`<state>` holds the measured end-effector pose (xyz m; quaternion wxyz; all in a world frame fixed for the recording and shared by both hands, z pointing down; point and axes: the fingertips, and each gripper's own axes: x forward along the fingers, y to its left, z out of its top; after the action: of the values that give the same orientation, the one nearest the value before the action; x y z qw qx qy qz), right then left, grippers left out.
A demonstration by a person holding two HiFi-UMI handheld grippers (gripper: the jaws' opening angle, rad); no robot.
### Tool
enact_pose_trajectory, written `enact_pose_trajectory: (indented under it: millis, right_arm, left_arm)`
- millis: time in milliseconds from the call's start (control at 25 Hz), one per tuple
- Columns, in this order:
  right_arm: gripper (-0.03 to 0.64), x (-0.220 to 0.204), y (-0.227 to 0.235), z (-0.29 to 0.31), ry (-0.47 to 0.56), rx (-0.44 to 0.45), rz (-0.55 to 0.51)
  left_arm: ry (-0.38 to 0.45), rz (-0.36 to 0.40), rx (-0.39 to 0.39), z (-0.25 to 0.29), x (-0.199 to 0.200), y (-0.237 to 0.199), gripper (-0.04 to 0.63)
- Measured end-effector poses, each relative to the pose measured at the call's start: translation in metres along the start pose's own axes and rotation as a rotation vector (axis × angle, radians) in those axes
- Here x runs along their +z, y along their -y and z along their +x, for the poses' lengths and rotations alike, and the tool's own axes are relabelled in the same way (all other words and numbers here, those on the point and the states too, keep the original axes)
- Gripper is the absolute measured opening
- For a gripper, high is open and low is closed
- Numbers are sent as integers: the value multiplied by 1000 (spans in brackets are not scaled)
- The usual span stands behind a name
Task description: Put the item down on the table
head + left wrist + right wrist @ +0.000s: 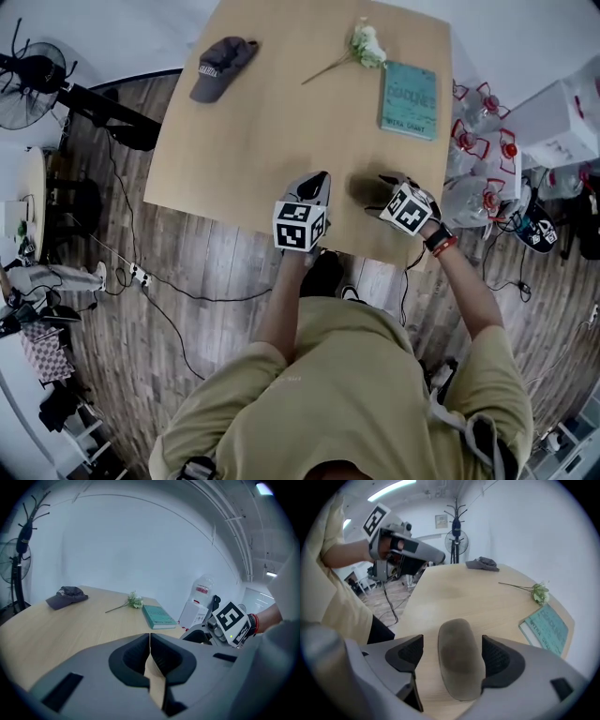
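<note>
Right now the right gripper [452, 641] sits at the table's [244, 159] near edge, about 5 o'clock on the top. Its 2 jaws stand apart around the item [459, 667], a dark, rounded oval that lies lengthwise between them. A clear gap shows at the item's 9 o'clock side. At 3 o'clock it sits close against the pad, and I cannot tell whether it touches. The item looks to be down on the wood or very nearly so, so the step in hand is the release. It goes best if the jaws open a little wider, so that both pads are free. The gripper then draws straight back toward 6 o'clock without dragging the item toward the edge, which seems close. The left gripper [150, 651] hangs just beside at 9 o'clock, jaws pressed together on nothing, and is best kept out of the way. Farther out the wood is bare. A teal book [409, 98] lies at 1 o'clock, a flower sprig [366, 45] at 12 o'clock and a dark cap [220, 66] at 10 o'clock, all well apart from the item.
</note>
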<state>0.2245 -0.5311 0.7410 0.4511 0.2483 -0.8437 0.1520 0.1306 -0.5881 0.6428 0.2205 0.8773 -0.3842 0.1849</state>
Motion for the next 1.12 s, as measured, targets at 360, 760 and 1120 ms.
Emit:
enact_pose_trajectory:
  millis: [360, 760, 1120]
  right_arm:
    - [310, 4, -5, -79, 200, -190, 285]
    - [209, 5, -49, -169, 375, -283, 446]
    - [149, -2, -92, -241, 521, -410, 556]
  left_arm:
    - [46, 46, 13, -53, -2, 46, 25]
    - [154, 82, 39, -105, 14, 102, 25]
    - [243, 126, 93, -166, 39, 145, 25]
